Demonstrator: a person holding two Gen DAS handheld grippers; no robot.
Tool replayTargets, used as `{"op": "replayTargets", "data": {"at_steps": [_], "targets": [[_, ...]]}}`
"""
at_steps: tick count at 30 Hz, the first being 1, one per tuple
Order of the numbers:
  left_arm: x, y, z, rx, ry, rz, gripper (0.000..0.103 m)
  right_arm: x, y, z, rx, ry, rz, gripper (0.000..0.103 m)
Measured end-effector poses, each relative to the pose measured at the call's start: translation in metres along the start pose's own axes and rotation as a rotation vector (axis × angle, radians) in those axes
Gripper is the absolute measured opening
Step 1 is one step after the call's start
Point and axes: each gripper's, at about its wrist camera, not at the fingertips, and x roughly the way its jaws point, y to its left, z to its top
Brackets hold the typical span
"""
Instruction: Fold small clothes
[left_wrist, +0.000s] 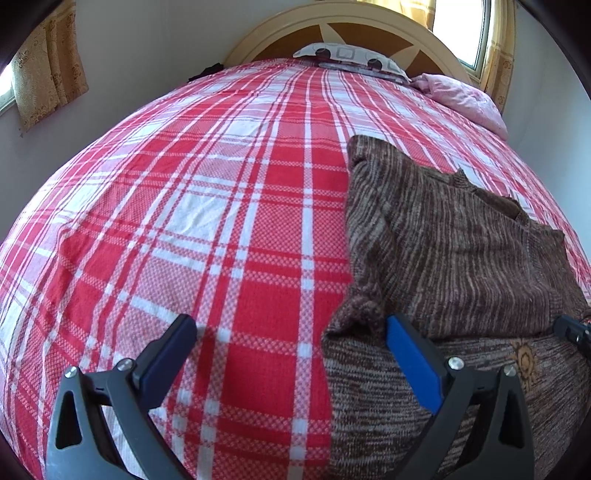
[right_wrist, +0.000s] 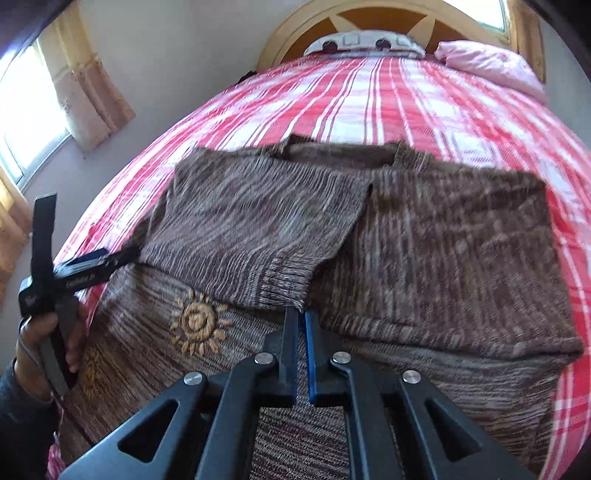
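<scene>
A red-and-white plaid bedspread (left_wrist: 207, 221) covers the bed. At twelve o'clock stands an arched headboard (left_wrist: 258, 40) with a patterned pillow (left_wrist: 351, 57); a pink pillow (left_wrist: 461, 98) lies at one o'clock. Curtains (left_wrist: 48, 70) hang at ten o'clock.

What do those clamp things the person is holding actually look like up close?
Each is black plastic. The left gripper and right gripper have two flat fingers faced with blue pads, on triangular cut-out arms with silver bolts. Seen from the side, the left one has white lettering, too blurred to read, and a thin cable. The person's left hand shows a dark sleeve.
</scene>
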Motion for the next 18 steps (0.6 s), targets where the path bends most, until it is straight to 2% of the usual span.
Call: {"op": "replayTargets", "data": {"at_steps": [3,5,7,9,10,12,13,15,16,18], "targets": [[0.001,0.002,0.001,-0.01,0.003,-0.01,0.103,-0.01,0.007,0.002,-0.019,-0.053,-0.041,0.004],[0.0,0.002,0.001,-0.019,-0.004,0.023,0.103,-0.013,0.013,0.002,-0.043,-0.076,-0.04,0.004],[0.001,0.007,0.001,-0.052,0.0,0.049,0.103,-0.006,0.017,0.003,-0.061,-0.055,-0.011,0.004],[0.002,0.01,0.002,-0.068,0.001,0.045,0.103,-0.002,0.016,0.001,-0.053,-0.029,-0.032,0.004],[0.001,0.009,0.001,-0.063,-0.005,0.047,0.103,-0.004,0.015,-0.002,-0.045,-0.033,-0.044,0.004],[-0.001,0.01,0.001,-0.067,-0.009,0.065,0.103,-0.015,0.013,-0.008,-0.039,-0.046,-0.01,0.004],[-0.005,0.013,-0.001,-0.089,-0.025,0.102,0.103,-0.019,0.012,-0.011,-0.039,-0.049,-0.007,0.004],[-0.014,0.016,-0.004,-0.1,-0.067,0.093,0.103,-0.03,0.01,-0.019,-0.055,-0.047,-0.023,0.004],[-0.012,0.016,-0.005,-0.095,-0.048,0.08,0.103,-0.034,0.01,-0.026,-0.065,-0.033,-0.031,0.004],[-0.003,0.015,-0.005,-0.087,0.019,0.099,0.103,-0.035,0.006,-0.036,-0.07,0.006,-0.054,0.004]]}}
